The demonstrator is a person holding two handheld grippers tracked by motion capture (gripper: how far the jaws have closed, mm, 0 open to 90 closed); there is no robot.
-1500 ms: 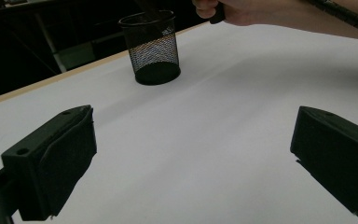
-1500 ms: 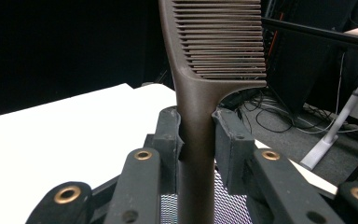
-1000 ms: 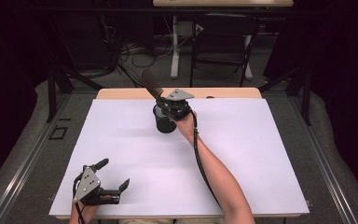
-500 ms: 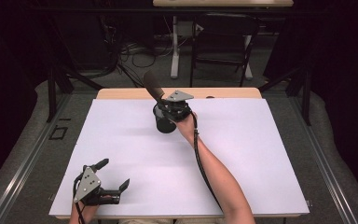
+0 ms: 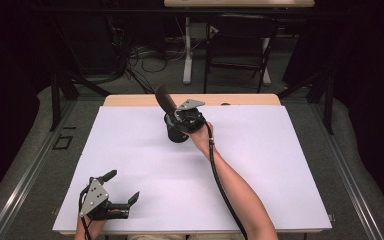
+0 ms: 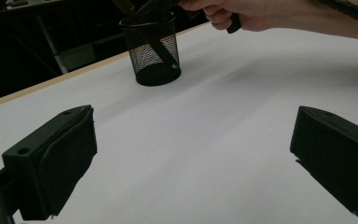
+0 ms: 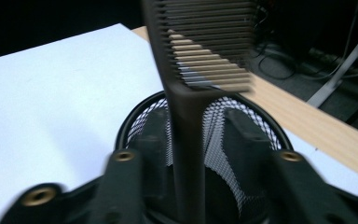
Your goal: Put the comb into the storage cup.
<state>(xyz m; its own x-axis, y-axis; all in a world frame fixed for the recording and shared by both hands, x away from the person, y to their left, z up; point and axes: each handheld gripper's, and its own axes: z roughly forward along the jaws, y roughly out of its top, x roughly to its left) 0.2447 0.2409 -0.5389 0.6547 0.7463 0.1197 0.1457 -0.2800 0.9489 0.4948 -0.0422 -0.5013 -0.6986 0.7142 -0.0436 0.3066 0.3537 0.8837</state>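
1. Two grippers are at work on this white table (image 5: pixel 280 165), and the nearest to me is the left gripper (image 5: pixel 121 186), resting by the near left edge with its jaws spread wide and nothing between them; in the left gripper view there is bare tabletop between the two black pads (image 6: pixel 51 163)
2. Farther up the table, the person's right forearm (image 5: pixel 235 190) stretches diagonally from the near edge toward the far middle, a black cable trailing along it
3. At the end of that arm the right gripper (image 5: pixel 180 122) sits just over the black mesh cup (image 5: pixel 177 134), pointing down into it
4. The dark comb (image 7: pixel 186 116) stands in the cup, handle down, its toothed end (image 5: pixel 163 97) leaning out past the rim toward the far left
5. In the right gripper view the comb's handle runs between the jaws, which have just been opening; there is a gap on either side of it, so I judge the grip released rather than holding
6. As for progress, the comb looks delivered: it is inside the cup and propped on the mesh wall. What seems left is only to lift the right gripper clear without knocking the comb or tipping the cup
7. Beyond the cup lie the table's wooden far edge (image 5: pixel 250 99) and dark floor with cables
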